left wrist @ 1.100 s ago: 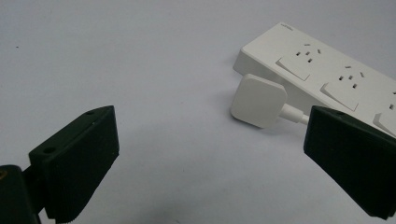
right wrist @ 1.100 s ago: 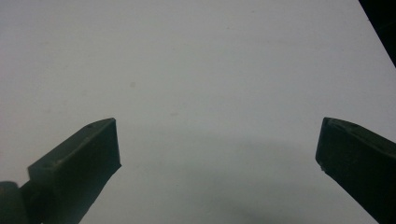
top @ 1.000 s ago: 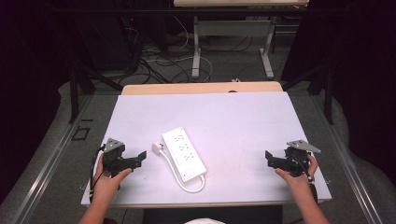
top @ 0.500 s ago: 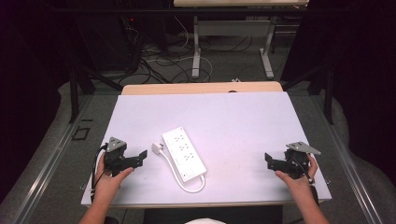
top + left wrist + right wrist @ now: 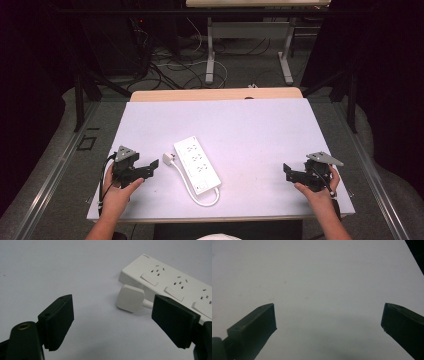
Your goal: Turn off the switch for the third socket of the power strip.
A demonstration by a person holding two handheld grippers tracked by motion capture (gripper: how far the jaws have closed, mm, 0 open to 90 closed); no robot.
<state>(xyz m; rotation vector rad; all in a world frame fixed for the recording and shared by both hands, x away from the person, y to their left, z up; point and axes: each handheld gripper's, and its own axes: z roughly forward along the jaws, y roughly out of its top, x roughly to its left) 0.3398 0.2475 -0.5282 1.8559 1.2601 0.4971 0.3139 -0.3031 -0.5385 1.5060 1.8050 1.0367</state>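
The left gripper [image 5: 113, 322] is lining up on the white square plastic plug [image 5: 130, 298] just beside the white plastic power strip [image 5: 197, 164] at the table's [image 5: 260, 130] near-centre; its jaws, just narrowing, grasp nothing. Next, probably, it advances to straddle the plug. The strip's long axis runs diagonally, its cord end apparently nearest the person. The right gripper [image 5: 328, 320] rests released, well apart.

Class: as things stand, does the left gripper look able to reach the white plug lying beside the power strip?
Probably yes. The left gripper points at the plug, its fingers have just been closing with nothing between them, and bare table lies in between; the power strip sits just behind.
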